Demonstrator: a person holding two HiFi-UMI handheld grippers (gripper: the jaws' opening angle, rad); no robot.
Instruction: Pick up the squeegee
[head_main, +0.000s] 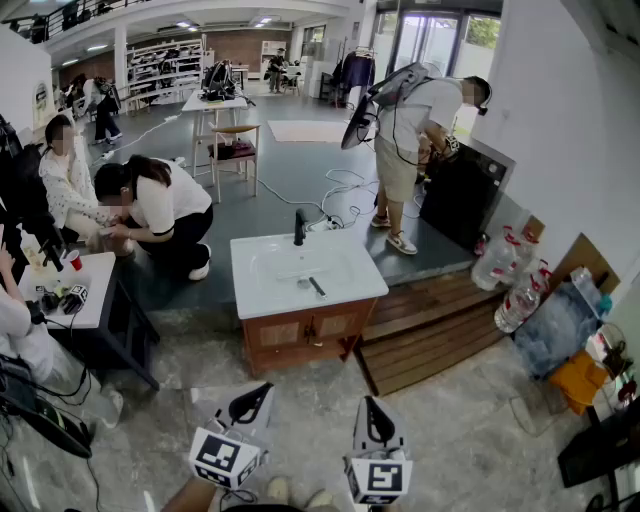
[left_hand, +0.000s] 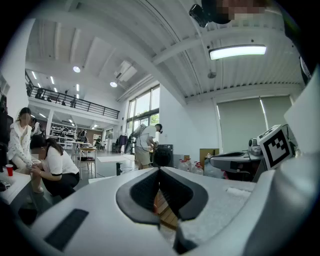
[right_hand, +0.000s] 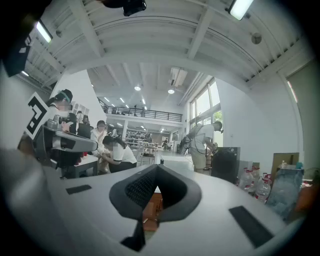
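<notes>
A slim dark squeegee (head_main: 317, 287) lies on the white sink top (head_main: 350, 262) of a wooden vanity, to the right of the basin and in front of the black faucet (head_main: 299, 227). Both grippers hang low at the bottom of the head view, well short of the vanity. My left gripper (head_main: 262, 392) points toward the cabinet with its jaws shut and nothing between them. Beside it, my right gripper (head_main: 372, 405) is also shut and empty. In the left gripper view the left gripper (left_hand: 159, 172) is level, its tips together. In the right gripper view the right gripper (right_hand: 157, 167) tilts slightly down.
A wooden pallet step (head_main: 430, 325) adjoins the vanity on the right, with water bottles (head_main: 515, 285) beyond it. A white table (head_main: 95, 290) with a red cup stands at left, where two people crouch. Another person (head_main: 410, 140) bends over a black box further back.
</notes>
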